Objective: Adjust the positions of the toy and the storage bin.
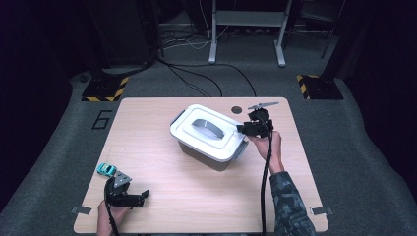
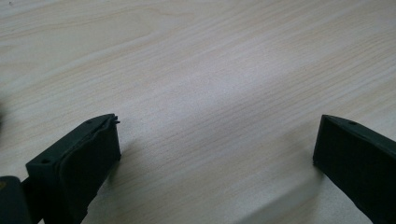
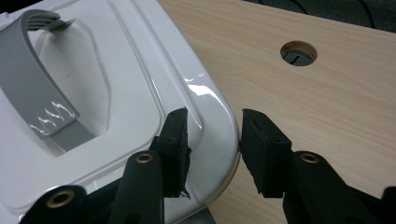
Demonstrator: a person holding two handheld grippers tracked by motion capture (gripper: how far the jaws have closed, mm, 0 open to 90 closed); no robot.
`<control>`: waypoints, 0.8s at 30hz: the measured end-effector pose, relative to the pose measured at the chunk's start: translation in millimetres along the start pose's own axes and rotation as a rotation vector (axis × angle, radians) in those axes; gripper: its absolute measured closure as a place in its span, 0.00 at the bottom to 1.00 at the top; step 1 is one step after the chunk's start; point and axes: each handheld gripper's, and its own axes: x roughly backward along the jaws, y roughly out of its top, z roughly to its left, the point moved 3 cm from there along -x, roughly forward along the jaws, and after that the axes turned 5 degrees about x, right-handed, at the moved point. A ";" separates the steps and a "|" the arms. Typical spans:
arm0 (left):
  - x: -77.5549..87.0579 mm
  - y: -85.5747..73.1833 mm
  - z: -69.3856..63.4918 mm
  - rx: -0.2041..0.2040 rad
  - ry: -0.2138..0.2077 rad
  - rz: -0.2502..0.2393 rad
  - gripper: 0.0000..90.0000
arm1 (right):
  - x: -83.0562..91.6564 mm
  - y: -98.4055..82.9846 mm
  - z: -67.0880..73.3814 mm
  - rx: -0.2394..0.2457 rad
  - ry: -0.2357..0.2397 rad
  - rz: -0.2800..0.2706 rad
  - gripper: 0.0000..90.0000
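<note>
High view: grey plastic storage box with white handled lid (image 1: 209,132) on pale wood surface (image 1: 162,196). Right gripper (image 3: 214,135) jaws straddle the lid's corner rim, not clamped; likely lid-opening step, next needs closing. Left gripper (image 1: 129,198) jaws spread, empty.

Wooden table (image 1: 196,196), grey carpet (image 1: 354,147), dark room

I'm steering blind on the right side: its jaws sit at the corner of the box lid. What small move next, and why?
Probably close the right gripper gently. Its jaws stand open astride the rim of the white lid, one pad above the lid, the other outside the edge over the table, so a small squeeze should catch that corner. The left gripper hangs open over bare wood, so it needs no move.
</note>
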 end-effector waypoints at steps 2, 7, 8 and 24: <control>0.0 0.0 -0.1 0.001 0.000 -0.001 0.00 | 2.3 -3.1 6.0 0.009 0.011 -0.002 0.66; 0.1 0.2 0.4 -0.005 0.002 0.001 0.00 | 6.5 -9.7 22.2 0.019 0.041 -0.008 0.66; 0.1 0.2 0.4 -0.004 0.002 0.000 0.00 | 7.6 -11.2 27.8 0.017 0.051 -0.004 0.66; 0.1 0.2 0.6 -0.001 0.003 0.001 0.00 | 7.0 -20.2 90.2 0.097 0.143 -0.017 0.65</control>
